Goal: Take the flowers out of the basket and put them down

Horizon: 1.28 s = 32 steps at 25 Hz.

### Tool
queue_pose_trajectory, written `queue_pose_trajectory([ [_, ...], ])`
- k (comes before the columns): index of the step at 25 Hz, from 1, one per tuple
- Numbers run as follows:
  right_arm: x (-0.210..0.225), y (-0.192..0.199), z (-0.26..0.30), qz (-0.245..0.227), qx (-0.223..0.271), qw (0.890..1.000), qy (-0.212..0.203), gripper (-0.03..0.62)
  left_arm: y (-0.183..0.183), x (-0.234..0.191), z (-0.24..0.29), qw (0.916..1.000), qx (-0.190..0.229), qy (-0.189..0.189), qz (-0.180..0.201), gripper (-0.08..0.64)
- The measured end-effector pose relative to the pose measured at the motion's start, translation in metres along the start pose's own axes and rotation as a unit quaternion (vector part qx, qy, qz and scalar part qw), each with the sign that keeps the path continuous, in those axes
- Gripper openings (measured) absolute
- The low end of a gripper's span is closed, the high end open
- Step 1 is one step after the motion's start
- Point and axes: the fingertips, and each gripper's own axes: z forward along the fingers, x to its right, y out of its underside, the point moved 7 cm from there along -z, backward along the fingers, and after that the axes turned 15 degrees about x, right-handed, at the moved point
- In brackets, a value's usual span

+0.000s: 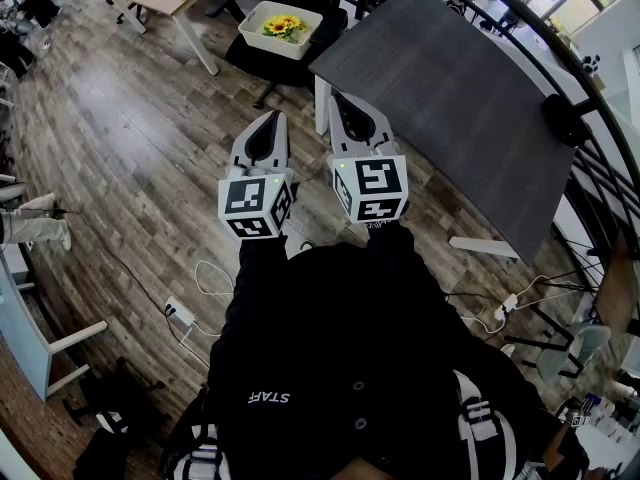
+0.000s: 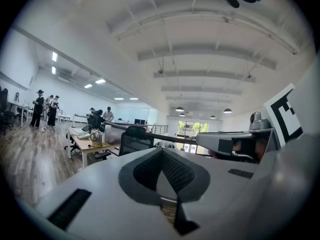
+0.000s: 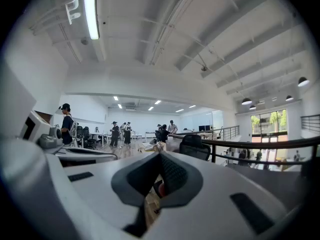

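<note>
Although the task calls for the flowers (image 1: pixel 282 26) to be taken out, they are seen lying in the white basket (image 1: pixel 272 48). The basket stands well ahead of both tools, just beyond the near corner of the dark table (image 1: pixel 450 88), and it rests on something dark that cannot be made out clearly. Nothing of the task is judged to be done. The flowers are untouched, and the approach, the grasp, the lifting out and the setting down are all left.

The left tool (image 1: pixel 272 118) is held roughly level in front of the person, with its jaws brought together on nothing. The right tool (image 1: pixel 342 103) is held just beside it, likewise closed and empty, with its tip near the table's corner.

By count, one basket is seen, with one bunch of yellow flowers in it. The single blooms are too small to be numbered. One dark table and two tools are also seen.
</note>
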Motion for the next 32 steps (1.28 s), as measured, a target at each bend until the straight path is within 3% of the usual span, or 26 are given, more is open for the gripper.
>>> queue_pose_trajectory([
  [32, -0.064, 0.037, 0.008, 0.006, -0.023, 1.000, 0.013, 0.012, 0.019, -0.059, -0.039, 0.9996, -0.018, 0.003, -0.023, 0.000],
])
